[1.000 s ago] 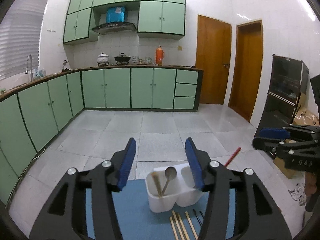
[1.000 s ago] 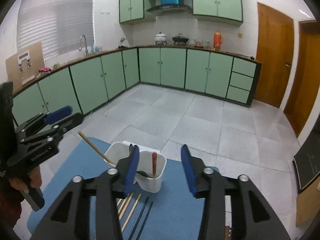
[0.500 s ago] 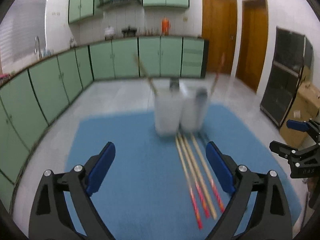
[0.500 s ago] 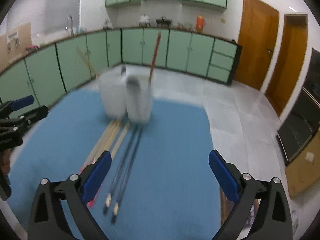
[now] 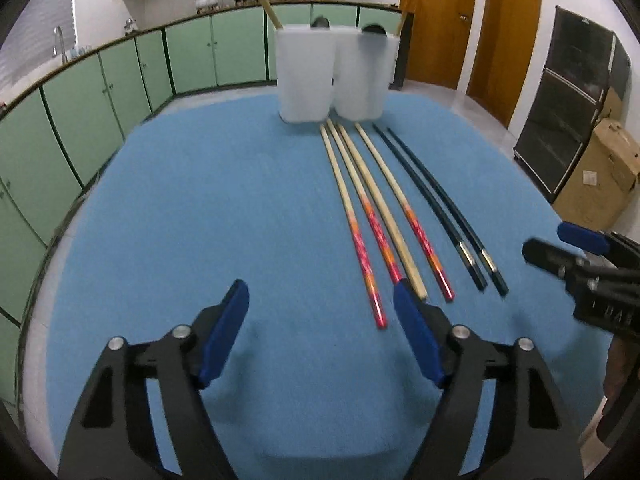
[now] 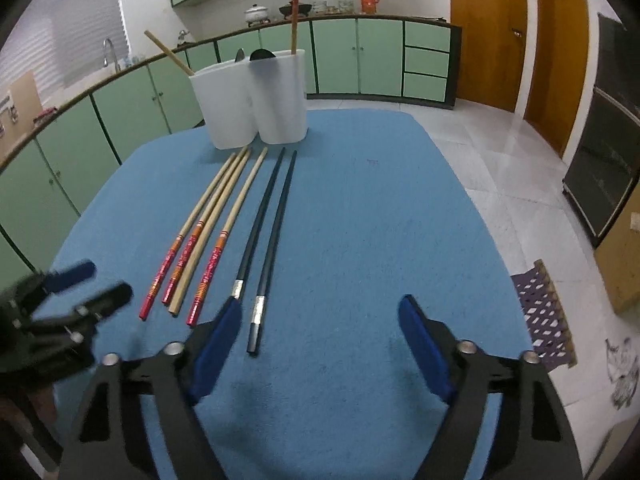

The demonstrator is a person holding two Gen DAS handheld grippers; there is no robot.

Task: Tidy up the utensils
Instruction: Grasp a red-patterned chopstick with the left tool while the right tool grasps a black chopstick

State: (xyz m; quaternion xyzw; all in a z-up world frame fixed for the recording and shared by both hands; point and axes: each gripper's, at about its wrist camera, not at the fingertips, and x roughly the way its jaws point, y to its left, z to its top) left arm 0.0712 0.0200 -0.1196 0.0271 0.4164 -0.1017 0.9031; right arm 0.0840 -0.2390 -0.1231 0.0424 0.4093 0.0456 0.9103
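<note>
A white two-compartment utensil holder (image 5: 334,74) (image 6: 252,100) stands at the far side of a blue mat (image 5: 240,208) (image 6: 360,220). It holds a wooden chopstick, a red-ended chopstick and two spoons. Several wooden chopsticks with red ends (image 5: 372,216) (image 6: 200,236) and two black chopsticks (image 5: 436,204) (image 6: 268,232) lie in a row in front of it. My left gripper (image 5: 320,304) is open and empty, low over the mat, left of the chopstick ends. My right gripper (image 6: 320,316) is open and empty, just right of the black chopsticks' near ends.
Green kitchen cabinets (image 6: 360,56) line the back and left walls. Wooden doors (image 5: 436,20) and a black cabinet (image 5: 576,112) stand to the right, with a cardboard box (image 5: 600,176) beside it. The mat's edges drop to a tiled floor (image 6: 500,140).
Both grippers have dropped from high above the holder to low over the mat, pulled back toward the near edge, and their jaws have opened wider.
</note>
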